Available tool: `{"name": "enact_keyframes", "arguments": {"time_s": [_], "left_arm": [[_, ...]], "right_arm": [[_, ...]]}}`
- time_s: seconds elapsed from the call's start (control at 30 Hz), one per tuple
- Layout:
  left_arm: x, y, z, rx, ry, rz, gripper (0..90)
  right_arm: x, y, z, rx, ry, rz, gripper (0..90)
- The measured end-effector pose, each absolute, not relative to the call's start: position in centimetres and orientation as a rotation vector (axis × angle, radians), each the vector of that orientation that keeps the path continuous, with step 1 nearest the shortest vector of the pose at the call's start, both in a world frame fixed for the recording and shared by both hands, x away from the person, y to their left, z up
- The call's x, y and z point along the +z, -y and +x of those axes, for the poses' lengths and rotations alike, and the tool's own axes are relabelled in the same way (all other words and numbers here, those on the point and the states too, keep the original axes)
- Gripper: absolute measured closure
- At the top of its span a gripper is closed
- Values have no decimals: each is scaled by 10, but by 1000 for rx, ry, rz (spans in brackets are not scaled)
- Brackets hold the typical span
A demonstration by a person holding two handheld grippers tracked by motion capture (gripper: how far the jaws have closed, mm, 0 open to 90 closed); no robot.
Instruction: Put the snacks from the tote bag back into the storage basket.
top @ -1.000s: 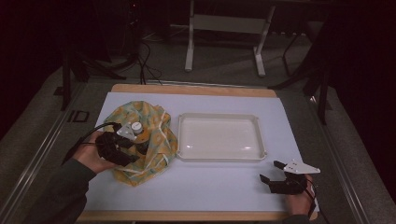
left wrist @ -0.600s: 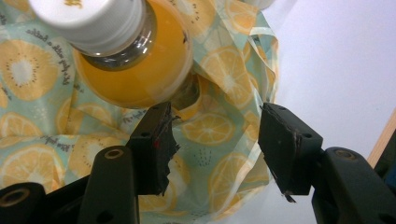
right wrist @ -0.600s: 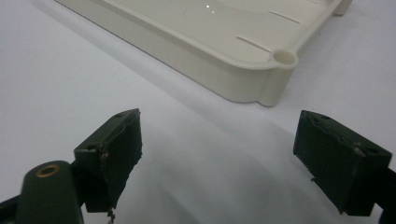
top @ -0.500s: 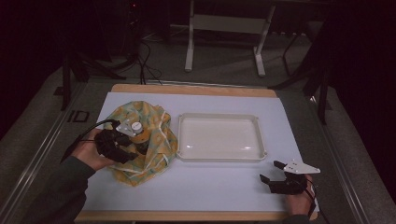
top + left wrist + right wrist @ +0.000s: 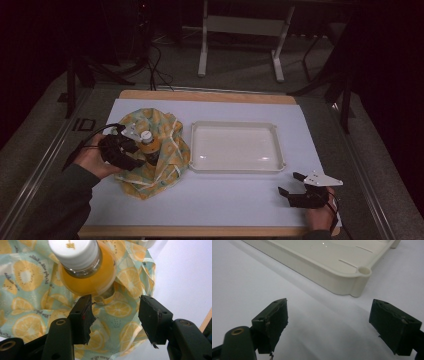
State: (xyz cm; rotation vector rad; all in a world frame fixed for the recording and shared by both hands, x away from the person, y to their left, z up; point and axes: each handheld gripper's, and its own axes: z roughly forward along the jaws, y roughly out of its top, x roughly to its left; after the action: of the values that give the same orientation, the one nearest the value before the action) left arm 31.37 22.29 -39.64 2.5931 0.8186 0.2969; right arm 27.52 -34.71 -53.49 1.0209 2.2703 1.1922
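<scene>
While the left gripper (image 5: 115,315) hangs over the patterned cloth (image 5: 165,150) with its jaws set wide apart and nothing between them, the bottle (image 5: 85,270) of orange liquid stands on that cloth just ahead of the jaw tips. From the high view the bottle (image 5: 148,145) sits near the middle of the rumpled cloth, on the left part of the surface (image 5: 225,200), with the white tray (image 5: 235,147) just beside the cloth's right edge. In the left gripper view one jaw tip lies very close to the bottle's shoulder; whether it touches cannot be told.

The step in hand looks like the approach to grasp the bottle, probably to lift it out of the cloth and set it in the tray. Next, the gripper would need to advance so that both jaws flank the bottle's body below the white cap (image 5: 73,251), then close firmly without catching a fold of fabric.

The right gripper (image 5: 329,322) rests low over the bare surface near the tray's corner (image 5: 362,277), jaws wide and empty.
</scene>
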Motion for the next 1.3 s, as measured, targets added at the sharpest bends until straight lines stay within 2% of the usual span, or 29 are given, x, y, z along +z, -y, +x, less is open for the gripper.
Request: {"name": "enact_keyframes", "arguments": {"time_s": [1.3], "left_arm": [[-379,-220,334,275,-848,2618,455]], "right_arm": [[-535,347,275,1192,-2269,1016,151]]}}
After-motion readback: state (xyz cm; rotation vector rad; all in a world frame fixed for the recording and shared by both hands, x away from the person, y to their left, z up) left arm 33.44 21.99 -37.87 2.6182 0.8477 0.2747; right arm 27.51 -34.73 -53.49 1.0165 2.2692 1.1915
